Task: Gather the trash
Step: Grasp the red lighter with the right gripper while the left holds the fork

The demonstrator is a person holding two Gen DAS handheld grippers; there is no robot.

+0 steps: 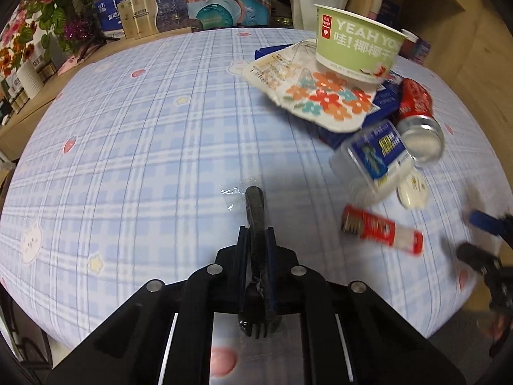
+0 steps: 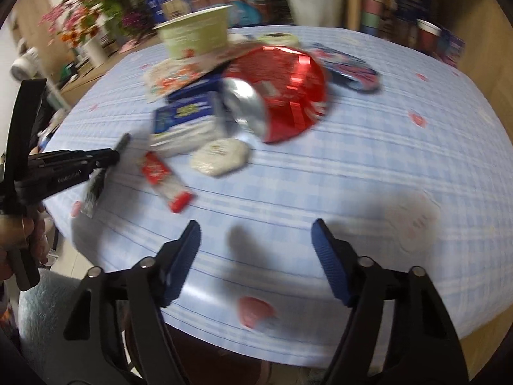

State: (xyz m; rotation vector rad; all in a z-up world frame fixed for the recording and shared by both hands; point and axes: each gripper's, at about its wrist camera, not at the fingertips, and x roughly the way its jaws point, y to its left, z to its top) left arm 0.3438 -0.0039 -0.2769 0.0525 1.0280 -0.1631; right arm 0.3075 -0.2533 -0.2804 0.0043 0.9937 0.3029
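right wrist view motion-blurred: green cup (image 2: 195, 33) text unreadable. Red can (image 1: 416, 102) partly hidden behind the clear tub (image 1: 375, 157) (its label too smeared to read).

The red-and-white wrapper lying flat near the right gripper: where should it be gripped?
Probably the red-and-white wrapper is best pinched across its narrow width near the middle, from above: it lies long, thin and flat on the tablecloth, clear of the pile. The right gripper is open, empty.
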